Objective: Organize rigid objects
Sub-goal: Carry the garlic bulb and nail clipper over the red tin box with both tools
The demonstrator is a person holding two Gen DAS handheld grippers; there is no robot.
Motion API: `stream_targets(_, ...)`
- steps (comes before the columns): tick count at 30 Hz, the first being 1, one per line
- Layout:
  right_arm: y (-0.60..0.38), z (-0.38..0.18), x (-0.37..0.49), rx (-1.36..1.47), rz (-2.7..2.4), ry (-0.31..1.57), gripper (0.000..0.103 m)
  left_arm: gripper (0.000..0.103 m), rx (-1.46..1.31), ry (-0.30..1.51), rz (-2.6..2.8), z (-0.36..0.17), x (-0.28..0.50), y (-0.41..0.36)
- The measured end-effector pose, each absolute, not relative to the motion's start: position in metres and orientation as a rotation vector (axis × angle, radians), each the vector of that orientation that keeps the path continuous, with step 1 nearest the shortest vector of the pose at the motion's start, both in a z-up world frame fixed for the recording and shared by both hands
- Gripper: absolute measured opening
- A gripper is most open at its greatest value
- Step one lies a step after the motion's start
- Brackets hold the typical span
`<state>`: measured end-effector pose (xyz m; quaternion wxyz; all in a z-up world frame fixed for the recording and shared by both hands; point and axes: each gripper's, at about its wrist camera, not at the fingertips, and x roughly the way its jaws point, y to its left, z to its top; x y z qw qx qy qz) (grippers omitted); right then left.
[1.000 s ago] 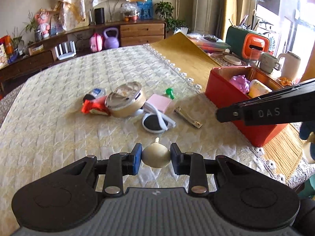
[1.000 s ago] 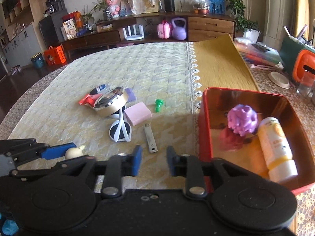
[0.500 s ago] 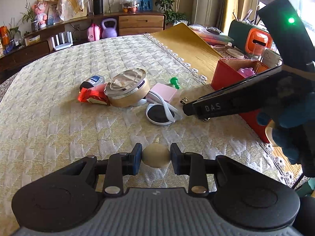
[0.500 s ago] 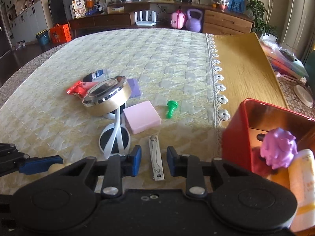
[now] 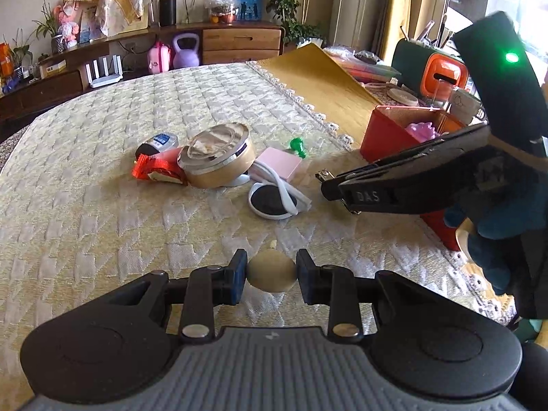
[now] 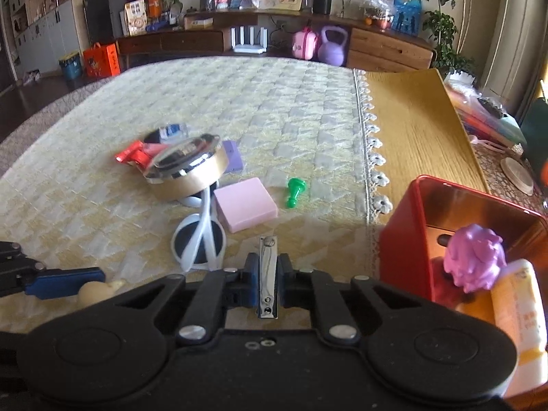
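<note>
My left gripper is shut on a beige bulb-shaped object just above the quilted tablecloth. In the right wrist view that object shows at the lower left beside a blue left finger. My right gripper has its jaws closing, and a silver nail clipper lies lengthwise between the pads, which touch its sides. From the left wrist view the clipper's tip sticks out past the right gripper. A red box stands to the right.
The red box holds a purple toy and a yellow-and-white bottle. On the cloth lie a gold round tin, a pink block, a green pawn, white sunglasses and a red wrapper.
The right gripper came left and down from beside the red box over the nail clipper, and its jaws narrowed onto it. The left gripper kept still with the beige object.
</note>
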<state>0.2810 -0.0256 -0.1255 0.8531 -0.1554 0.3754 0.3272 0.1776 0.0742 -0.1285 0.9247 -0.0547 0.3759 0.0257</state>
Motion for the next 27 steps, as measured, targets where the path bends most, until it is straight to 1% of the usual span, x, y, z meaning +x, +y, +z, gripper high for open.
stream_targets(19,-0.124,-0.04,0.238,-0.136,0.654,0.729,0.01,0.031,-0.081,0.695,-0.016,-0.069,0.167,0.037)
stream_targets(27,-0.171,-0.038,0.249,-0.124,0.563,0.711,0.01,0.031,-0.044,0.683,-0.062,-0.051,0.19,0.01)
